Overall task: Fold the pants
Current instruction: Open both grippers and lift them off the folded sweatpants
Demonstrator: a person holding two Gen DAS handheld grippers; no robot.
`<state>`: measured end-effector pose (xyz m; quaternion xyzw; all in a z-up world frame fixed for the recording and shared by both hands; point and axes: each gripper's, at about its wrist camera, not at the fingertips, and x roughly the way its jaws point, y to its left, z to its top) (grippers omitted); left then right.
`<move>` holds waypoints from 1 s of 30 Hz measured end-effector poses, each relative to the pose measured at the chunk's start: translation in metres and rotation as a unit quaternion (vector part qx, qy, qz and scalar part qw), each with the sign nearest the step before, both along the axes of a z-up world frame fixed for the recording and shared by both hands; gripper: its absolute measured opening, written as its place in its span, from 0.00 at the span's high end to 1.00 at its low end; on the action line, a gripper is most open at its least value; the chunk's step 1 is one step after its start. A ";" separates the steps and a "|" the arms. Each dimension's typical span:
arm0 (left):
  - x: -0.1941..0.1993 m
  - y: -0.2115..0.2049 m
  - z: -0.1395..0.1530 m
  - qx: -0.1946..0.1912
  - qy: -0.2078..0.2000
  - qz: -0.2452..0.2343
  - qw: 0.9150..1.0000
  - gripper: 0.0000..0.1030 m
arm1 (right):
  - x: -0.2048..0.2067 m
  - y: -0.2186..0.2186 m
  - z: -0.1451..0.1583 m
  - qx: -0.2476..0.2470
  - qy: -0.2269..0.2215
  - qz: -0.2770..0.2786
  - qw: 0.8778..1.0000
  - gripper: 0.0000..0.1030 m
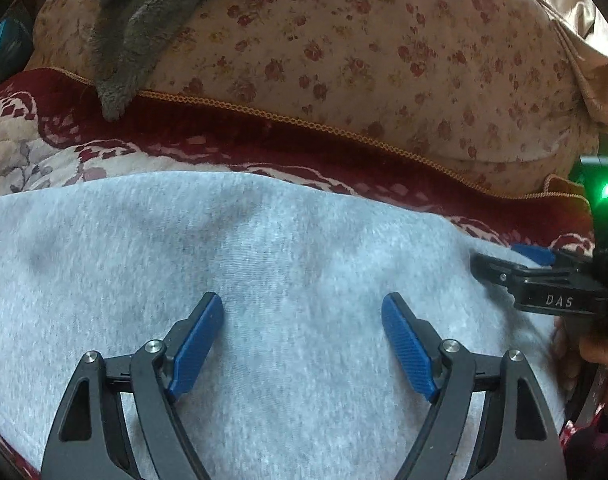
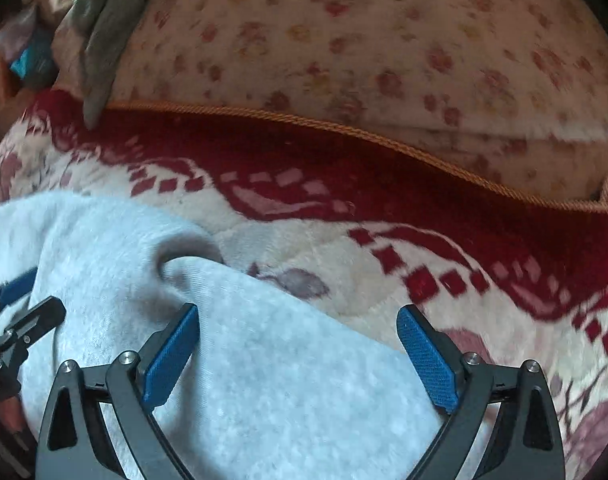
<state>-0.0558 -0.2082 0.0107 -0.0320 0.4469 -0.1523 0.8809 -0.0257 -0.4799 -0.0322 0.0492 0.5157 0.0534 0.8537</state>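
— What lies underneath?
— A plush blanket, cream with a dark red patterned border, edged in orange cord.
— And behind it?
— A big floral cushion, beige with small red roses. A grey cloth hangs over its upper left, its tip touching the cord.
— The light?
— Soft and dim, with no hard shadows.
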 end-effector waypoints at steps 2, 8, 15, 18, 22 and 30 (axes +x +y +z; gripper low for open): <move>-0.004 0.003 0.004 -0.007 -0.001 0.003 1.000 0.21 | -0.007 -0.003 0.004 -0.001 -0.003 -0.009 1.000 0.04; -0.021 0.038 0.023 -0.029 -0.015 0.035 0.999 0.21 | -0.036 0.005 0.038 0.051 -0.044 -0.005 0.998 0.03; -0.048 0.123 0.048 -0.041 -0.044 0.099 0.993 0.21 | -0.043 0.071 0.064 0.130 -0.057 0.071 0.987 0.02; -0.063 0.175 0.059 -0.039 -0.056 0.145 0.987 0.20 | -0.043 0.118 0.070 0.137 -0.059 0.115 0.982 0.01; -0.080 0.245 0.060 -0.040 -0.044 0.219 0.974 0.20 | -0.039 0.180 0.078 0.146 -0.064 0.181 0.970 0.01; -0.094 0.331 0.021 -0.101 0.010 0.321 0.942 0.20 | -0.018 0.308 0.092 0.129 -0.061 0.283 0.948 0.00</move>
